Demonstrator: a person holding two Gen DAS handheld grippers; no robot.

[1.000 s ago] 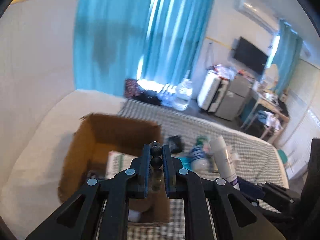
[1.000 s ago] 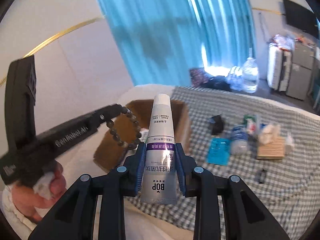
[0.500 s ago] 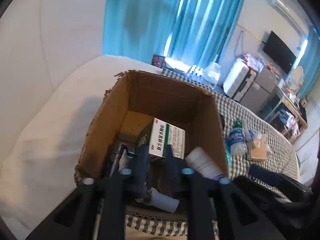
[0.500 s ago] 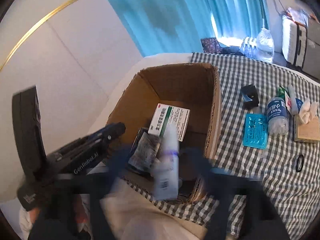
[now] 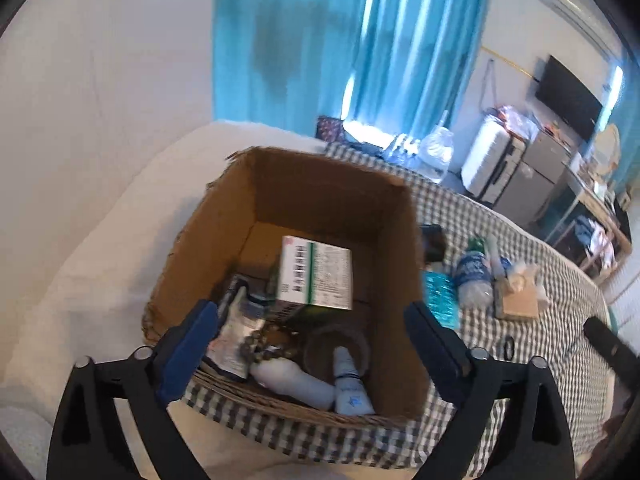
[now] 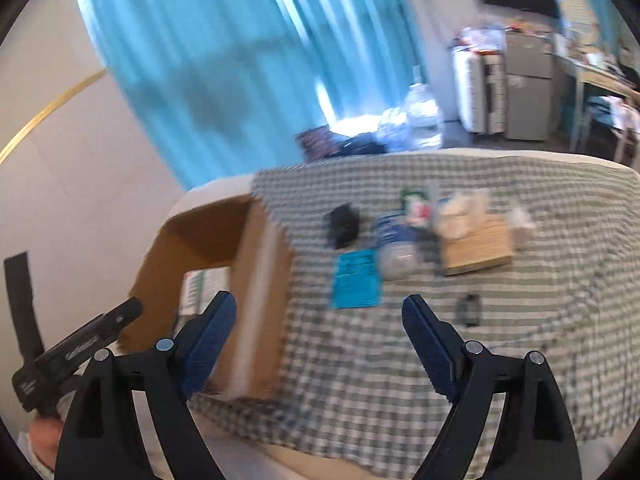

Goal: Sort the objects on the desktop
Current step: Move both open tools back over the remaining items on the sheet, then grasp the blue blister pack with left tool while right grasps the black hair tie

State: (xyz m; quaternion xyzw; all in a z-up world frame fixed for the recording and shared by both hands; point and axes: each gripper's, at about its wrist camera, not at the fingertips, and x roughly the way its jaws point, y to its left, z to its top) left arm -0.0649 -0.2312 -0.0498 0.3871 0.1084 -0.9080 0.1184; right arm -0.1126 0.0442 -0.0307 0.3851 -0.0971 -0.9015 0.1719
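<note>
A brown cardboard box stands on the checked cloth at the left; it also shows in the right wrist view. Inside lie a green-and-white medicine box, a bead bracelet, a white tube and a white bottle. My left gripper is open and empty over the box's near edge. My right gripper is open and empty above the cloth, right of the box. On the cloth lie a blue packet, a small water bottle, a black object, a tissue box and a black ring.
The checked cloth covers a white bed against a white wall. Blue curtains hang behind. Large water bottles, a white suitcase and a desk stand beyond the bed. The left gripper's body shows at the right view's lower left.
The left gripper opened and the bead bracelet now lies in the box. The right gripper opened, the white tube now lies in the box, and it swung right over the cloth.
</note>
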